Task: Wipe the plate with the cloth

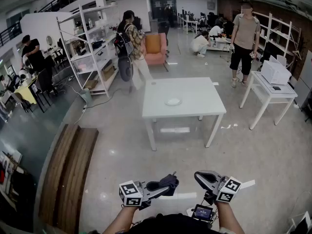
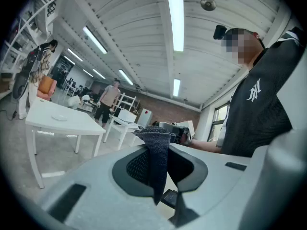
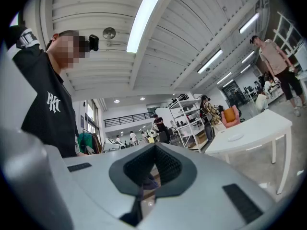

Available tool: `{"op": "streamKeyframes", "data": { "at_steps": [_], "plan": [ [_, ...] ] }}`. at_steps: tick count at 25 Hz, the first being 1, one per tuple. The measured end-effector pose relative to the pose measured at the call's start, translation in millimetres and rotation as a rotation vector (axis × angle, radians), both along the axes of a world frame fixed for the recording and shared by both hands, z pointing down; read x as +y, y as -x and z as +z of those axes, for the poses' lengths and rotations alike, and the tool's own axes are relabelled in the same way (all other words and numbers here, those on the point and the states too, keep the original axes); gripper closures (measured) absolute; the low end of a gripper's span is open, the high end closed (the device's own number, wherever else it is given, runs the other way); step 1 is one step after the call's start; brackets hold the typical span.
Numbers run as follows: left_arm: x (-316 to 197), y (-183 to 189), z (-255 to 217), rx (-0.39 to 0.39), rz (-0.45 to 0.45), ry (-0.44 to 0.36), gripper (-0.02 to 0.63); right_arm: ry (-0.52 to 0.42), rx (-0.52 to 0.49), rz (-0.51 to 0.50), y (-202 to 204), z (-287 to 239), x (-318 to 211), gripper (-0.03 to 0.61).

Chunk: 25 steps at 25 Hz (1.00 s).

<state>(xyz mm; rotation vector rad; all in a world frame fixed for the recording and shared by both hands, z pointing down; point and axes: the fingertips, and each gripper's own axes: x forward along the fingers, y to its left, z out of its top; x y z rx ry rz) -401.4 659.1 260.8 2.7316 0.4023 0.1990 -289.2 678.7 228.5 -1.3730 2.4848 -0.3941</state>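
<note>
A small white plate (image 1: 173, 102) lies on the white table (image 1: 195, 89) several steps ahead of me. Both grippers are held low near my body, far from that table. My left gripper (image 1: 167, 185) is shut on a dark knitted cloth (image 1: 171, 180), which hangs down between its jaws (image 2: 154, 162). My right gripper (image 1: 199, 176) is shut with nothing in it, its jaws pressed together (image 3: 154, 150). The plate also shows far off in the left gripper view (image 2: 60, 117) and in the right gripper view (image 3: 235, 137).
A second white table (image 1: 273, 94) with a white box (image 1: 274, 72) stands to the right. Metal shelving (image 1: 90, 48) and a pink armchair (image 1: 155, 48) stand behind. A person (image 1: 245, 43) stands near the right table and another (image 1: 131, 48) beside the shelving. A wooden bench (image 1: 68, 174) runs along my left.
</note>
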Motion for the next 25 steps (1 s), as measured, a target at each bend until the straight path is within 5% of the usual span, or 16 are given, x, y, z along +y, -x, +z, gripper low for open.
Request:
{"op": "streamKeyframes", "data": {
  "at_steps": [14,25],
  "plan": [
    [4,-39,8,0.000,-0.080,-0.008,0.563,-0.074,-0.026,-0.008,-40,0,13,0.572],
    [16,-55,28,-0.049,-0.120,-0.001,0.563,0.021,-0.003,0.016,-57,41,35,0.570]
  ]
}}
